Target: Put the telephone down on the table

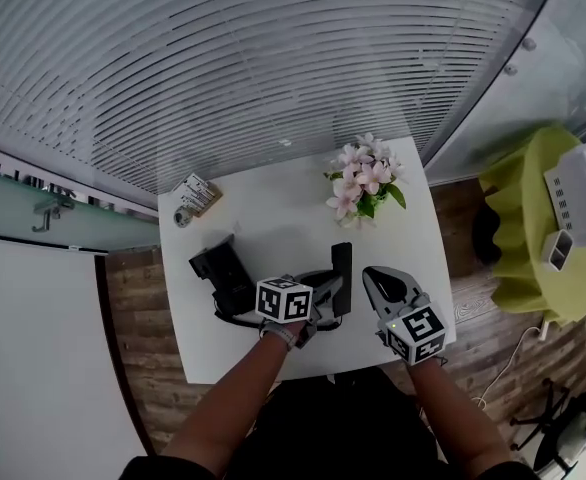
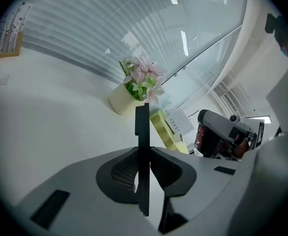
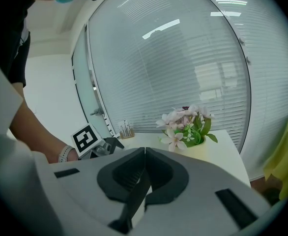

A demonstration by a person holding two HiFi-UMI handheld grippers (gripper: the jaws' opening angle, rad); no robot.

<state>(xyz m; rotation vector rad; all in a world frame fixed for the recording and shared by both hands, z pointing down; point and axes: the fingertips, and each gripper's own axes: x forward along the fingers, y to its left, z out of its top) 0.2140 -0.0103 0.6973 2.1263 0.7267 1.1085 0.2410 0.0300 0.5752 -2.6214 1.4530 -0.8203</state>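
The telephone's black handset is a slim slab near the front of the white table. My left gripper is shut on it; in the left gripper view the handset runs edge-on between the pads and juts out past them. I cannot tell whether it touches the tabletop. The black telephone base sits just left of that gripper. My right gripper hovers to the right of the handset, shut and holding nothing; its jaw tips meet in the right gripper view.
A pot of pink flowers stands at the table's far right corner. A small card stand and a little round object are at the far left. A yellow-covered side table with a white device is to the right. Glass walls with blinds rise behind.
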